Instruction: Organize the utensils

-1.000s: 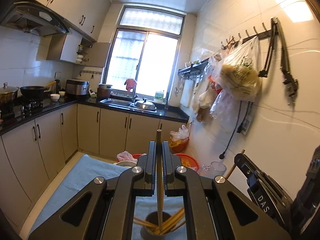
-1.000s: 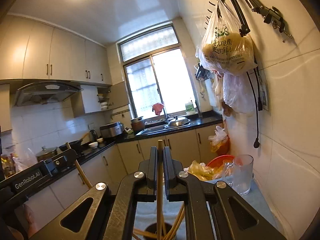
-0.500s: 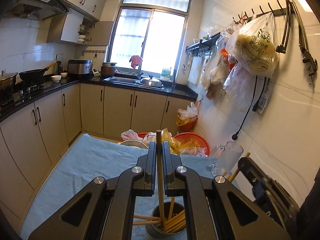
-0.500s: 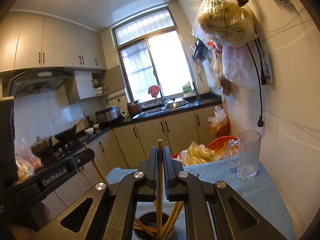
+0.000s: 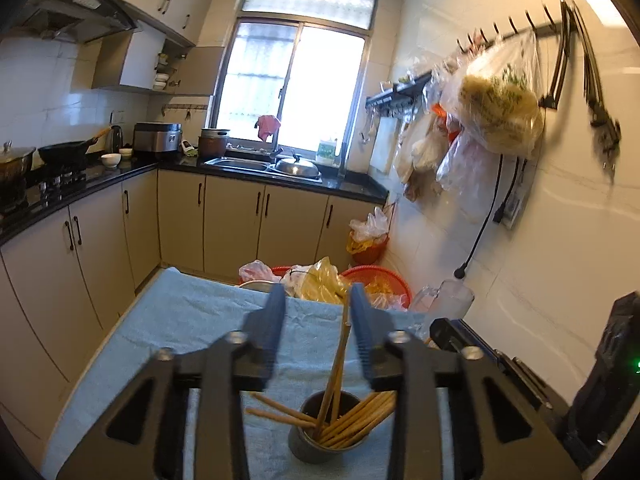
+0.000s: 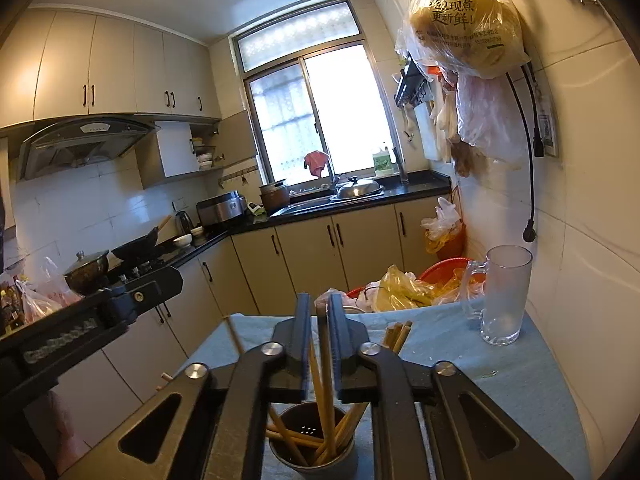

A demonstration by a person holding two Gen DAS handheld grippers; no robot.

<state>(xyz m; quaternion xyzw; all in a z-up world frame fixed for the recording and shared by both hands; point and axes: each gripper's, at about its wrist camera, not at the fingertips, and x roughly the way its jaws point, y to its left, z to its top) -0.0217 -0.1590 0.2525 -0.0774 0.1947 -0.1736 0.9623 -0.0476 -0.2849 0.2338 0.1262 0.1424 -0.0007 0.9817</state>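
Note:
A metal utensil cup [image 5: 320,446] with several wooden chopsticks stands on the blue cloth just below both grippers. My left gripper [image 5: 317,300] hovers over it with its jaws opening. One chopstick [image 5: 342,344] leans loose against the right finger, its lower end in the cup. In the right wrist view the same cup [image 6: 312,454] sits under my right gripper [image 6: 319,312], whose jaws are opening by a narrow gap. A chopstick [image 6: 323,352] stands between them, its foot in the cup, and the pads no longer press it.
A clear glass mug [image 6: 506,296] stands at the table's far right by the tiled wall. Red baskets with plastic bags [image 5: 360,284] lie beyond the table's far edge. The blue cloth [image 5: 180,320] spreads out to the left. Filled bags [image 6: 468,20] hang from wall hooks overhead.
Both grippers sank toward the cup, each shut on a chopstick. Now both jaws have parted, the left wider, and the chopsticks stand loose in the cup.

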